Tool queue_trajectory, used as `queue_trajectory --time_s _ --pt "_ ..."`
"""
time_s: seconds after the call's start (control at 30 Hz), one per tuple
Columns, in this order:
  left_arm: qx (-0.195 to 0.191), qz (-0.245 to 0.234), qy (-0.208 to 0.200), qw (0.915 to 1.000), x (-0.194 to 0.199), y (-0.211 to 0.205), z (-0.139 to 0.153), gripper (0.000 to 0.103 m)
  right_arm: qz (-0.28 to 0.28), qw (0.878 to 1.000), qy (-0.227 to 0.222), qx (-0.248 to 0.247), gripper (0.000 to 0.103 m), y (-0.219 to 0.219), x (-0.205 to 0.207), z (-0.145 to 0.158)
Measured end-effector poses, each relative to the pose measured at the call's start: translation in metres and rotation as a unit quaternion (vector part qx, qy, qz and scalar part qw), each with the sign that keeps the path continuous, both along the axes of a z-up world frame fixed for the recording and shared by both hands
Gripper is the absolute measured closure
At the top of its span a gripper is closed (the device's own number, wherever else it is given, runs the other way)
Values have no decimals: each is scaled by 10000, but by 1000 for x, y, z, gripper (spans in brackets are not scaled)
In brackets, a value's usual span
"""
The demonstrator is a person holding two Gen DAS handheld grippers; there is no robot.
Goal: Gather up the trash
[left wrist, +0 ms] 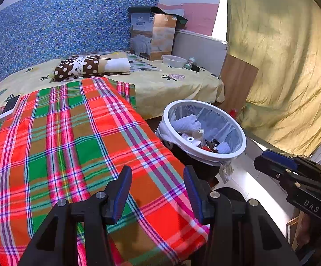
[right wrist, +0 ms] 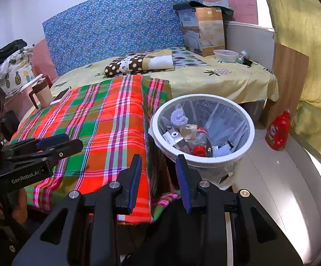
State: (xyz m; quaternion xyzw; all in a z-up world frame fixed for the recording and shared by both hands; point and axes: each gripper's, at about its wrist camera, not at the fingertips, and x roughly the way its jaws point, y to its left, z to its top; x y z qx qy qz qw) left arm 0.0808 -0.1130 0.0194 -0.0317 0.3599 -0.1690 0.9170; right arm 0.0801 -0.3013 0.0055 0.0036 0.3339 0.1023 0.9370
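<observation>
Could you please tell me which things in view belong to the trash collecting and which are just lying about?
Job:
- trash bin
- plastic container
- small bottle
- black face mask

Lying about:
- mug
- phone
- pillow
- red bottle
- quilt box

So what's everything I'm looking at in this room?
trash bin: one, white, clear liner, part full, floor by bed
plaid blanket: one, red-green, bed's near end
pillow: one, brown dotted, mid bed
box: one, printed, bed's far corner
plastic tub: one, clear, beside box
red bottle: one, floor
mug: one, beige, bedside
phone: one, white, bed edge
left gripper: black-blue, open, empty
right gripper: same, open, empty
</observation>
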Motion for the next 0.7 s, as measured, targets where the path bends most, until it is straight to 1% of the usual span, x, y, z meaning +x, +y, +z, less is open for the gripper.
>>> queue_trajectory --time_s 0.3,0.7 --pt "7 48 -79 10000 -12 5 5 55 -10 10000 -62 15 69 4 -4 0" --pt "16 61 -77 10000 -13 4 5 55 0 10000 -56 8 69 5 -6 -1"
